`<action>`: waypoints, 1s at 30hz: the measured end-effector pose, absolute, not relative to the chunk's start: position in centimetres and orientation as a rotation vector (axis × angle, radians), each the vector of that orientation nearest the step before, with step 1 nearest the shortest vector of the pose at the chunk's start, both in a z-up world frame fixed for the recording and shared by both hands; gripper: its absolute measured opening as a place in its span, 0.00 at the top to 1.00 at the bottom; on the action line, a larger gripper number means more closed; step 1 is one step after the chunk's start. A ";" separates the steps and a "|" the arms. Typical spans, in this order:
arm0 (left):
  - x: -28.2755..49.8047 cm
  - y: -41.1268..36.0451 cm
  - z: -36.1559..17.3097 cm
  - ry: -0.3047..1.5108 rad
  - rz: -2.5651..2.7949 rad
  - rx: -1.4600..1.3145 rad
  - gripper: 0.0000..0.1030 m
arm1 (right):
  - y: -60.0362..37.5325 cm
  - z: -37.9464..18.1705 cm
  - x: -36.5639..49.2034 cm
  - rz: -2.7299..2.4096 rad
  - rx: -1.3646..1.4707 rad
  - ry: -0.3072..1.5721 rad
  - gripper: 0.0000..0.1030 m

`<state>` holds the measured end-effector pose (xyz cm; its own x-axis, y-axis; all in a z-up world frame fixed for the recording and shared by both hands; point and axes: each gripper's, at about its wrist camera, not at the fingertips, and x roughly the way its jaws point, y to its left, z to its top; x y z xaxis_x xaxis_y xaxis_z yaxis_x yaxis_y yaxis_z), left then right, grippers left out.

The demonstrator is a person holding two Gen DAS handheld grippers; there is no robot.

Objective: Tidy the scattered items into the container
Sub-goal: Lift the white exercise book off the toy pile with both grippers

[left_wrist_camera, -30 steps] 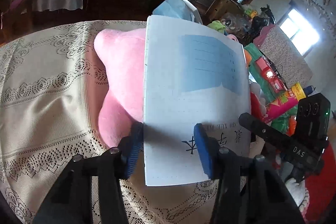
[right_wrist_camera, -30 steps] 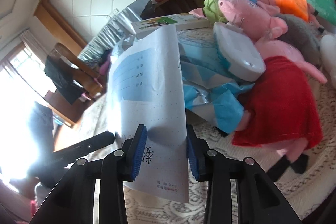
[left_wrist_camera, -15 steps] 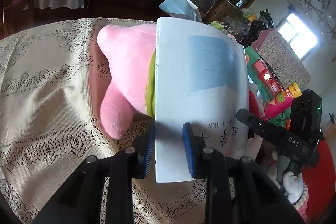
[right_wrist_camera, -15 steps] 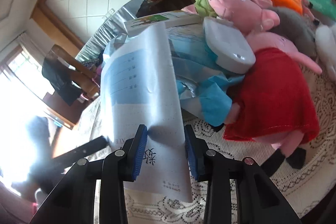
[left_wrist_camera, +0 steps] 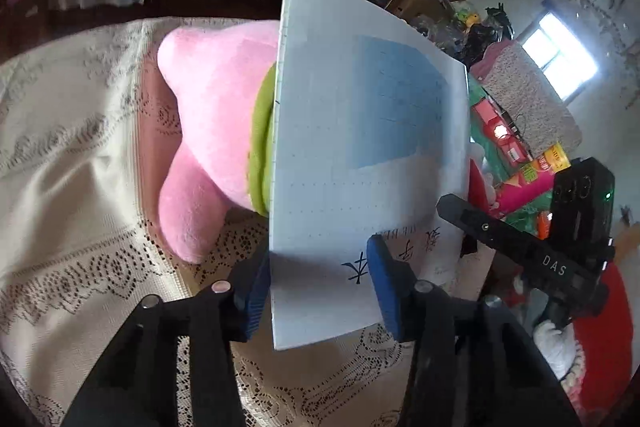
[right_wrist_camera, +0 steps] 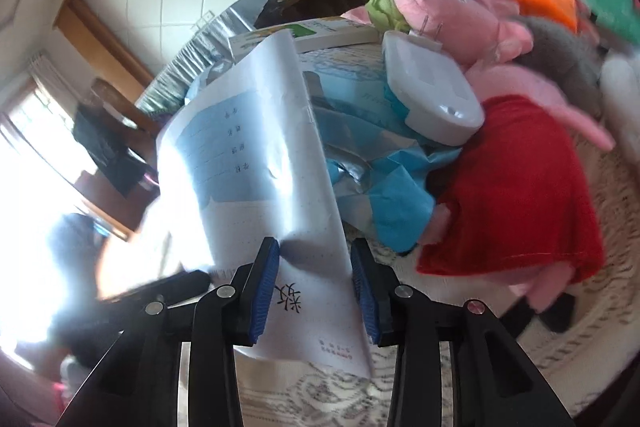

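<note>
A thin pale-blue exercise book [left_wrist_camera: 360, 147] with black characters on its cover stands on edge between both grippers; it also shows in the right wrist view [right_wrist_camera: 260, 179]. My left gripper [left_wrist_camera: 320, 283] has its blue pads spread apart around the book's lower edge. My right gripper [right_wrist_camera: 316, 287] has its jaws apart around the same book's bottom. A pink plush star with a green band [left_wrist_camera: 212, 131] lies on the lace tablecloth [left_wrist_camera: 72, 167] behind the book. No container is visible.
Plush pigs [right_wrist_camera: 452, 15], one in a red dress [right_wrist_camera: 520, 195], lie at right with a white plastic case [right_wrist_camera: 432, 95], crumpled blue paper [right_wrist_camera: 384, 187] and a flat box [right_wrist_camera: 320, 35]. Toys and boxes [left_wrist_camera: 520, 163] crowd the far right.
My left gripper closed in on the book half a second ago and has now spread wider again. My right jaws have widened slightly. The book has tilted a little.
</note>
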<state>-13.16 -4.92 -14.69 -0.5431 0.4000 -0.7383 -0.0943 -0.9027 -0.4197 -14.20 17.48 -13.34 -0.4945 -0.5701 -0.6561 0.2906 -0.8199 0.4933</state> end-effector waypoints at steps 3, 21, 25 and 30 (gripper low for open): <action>-11.3 -3.9 -12.6 -0.355 2.599 -1.261 0.72 | 17.1 -12.5 -13.2 -2.309 1.153 -0.386 0.64; -9.7 -7.4 -14.6 -0.449 2.607 -1.310 0.82 | 11.7 -12.1 -11.2 -2.230 1.127 -0.344 0.67; -10.7 -8.6 -15.5 -0.575 2.532 -1.265 0.82 | 11.8 -12.6 -11.9 -2.219 1.133 -0.356 0.85; -9.3 -8.9 -14.4 -0.580 2.554 -1.189 0.90 | 11.3 -11.3 -11.0 -2.162 1.086 -0.394 0.90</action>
